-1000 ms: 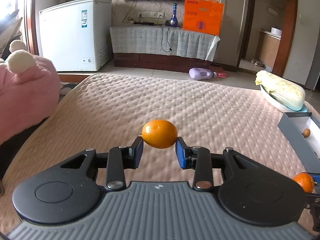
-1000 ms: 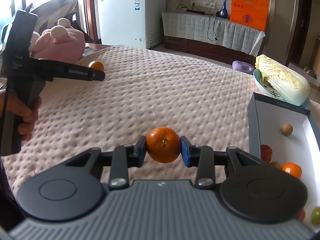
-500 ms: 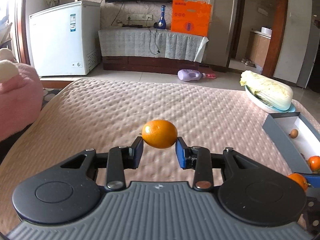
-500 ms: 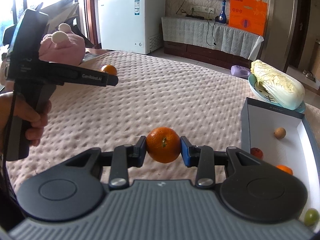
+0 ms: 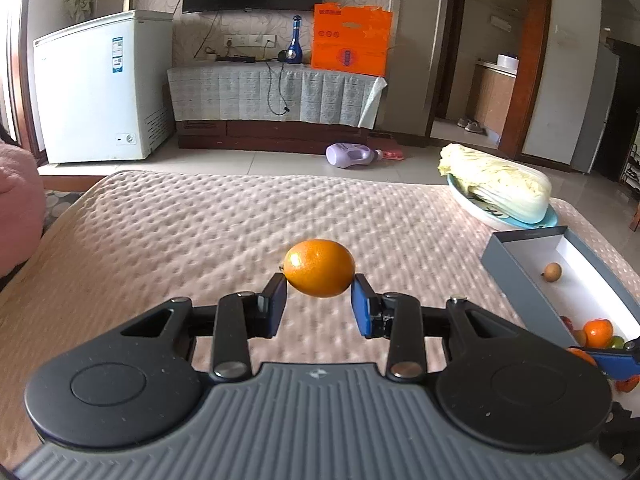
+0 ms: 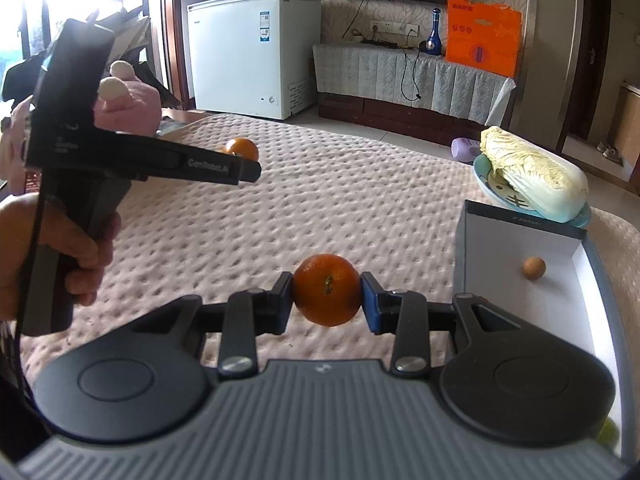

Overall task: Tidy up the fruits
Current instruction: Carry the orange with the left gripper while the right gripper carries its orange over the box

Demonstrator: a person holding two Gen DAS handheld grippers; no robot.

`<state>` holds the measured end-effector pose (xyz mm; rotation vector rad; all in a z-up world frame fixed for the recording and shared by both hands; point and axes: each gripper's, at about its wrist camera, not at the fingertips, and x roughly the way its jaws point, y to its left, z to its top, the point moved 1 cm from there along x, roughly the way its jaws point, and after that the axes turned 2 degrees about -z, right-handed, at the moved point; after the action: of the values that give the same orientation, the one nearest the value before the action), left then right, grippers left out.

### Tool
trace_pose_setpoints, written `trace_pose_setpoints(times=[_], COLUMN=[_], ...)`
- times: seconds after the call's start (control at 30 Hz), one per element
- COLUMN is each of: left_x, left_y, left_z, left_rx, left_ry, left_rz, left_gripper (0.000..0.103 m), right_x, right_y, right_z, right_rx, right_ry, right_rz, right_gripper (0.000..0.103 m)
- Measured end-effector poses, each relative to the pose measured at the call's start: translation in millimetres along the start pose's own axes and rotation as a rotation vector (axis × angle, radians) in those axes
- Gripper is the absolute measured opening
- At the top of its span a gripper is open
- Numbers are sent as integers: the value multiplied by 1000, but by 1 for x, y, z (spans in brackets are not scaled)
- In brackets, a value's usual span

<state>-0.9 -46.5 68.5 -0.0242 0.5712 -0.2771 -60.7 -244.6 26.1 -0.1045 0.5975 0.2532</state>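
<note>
Left claw clenched on an oval orange, long axis crosswise between the pads; fruit held clear above the bed; right claw clenched on a rounder orange, stem scar facing the camera; grey box lies to the right of both claws, just beside the right one, farther from the left; inside it a small brown fruit; right hand judged nearer, so likely first to drop; cabbage on a plate beyond the box.
</note>
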Motion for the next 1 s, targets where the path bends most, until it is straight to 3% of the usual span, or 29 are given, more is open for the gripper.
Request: trace_pose_setpoints(times=[1.0], left_x=[18], left_y=[-95], left_z=[10], left_rx=[76], left_ry=[-21], left_rz=[-124], left_gripper=[41], right_x=[-35], right_y=[-44], right_z=[-12], right_rx=[56], right_ry=[-42], right_rz=[-49], right_gripper=[39])
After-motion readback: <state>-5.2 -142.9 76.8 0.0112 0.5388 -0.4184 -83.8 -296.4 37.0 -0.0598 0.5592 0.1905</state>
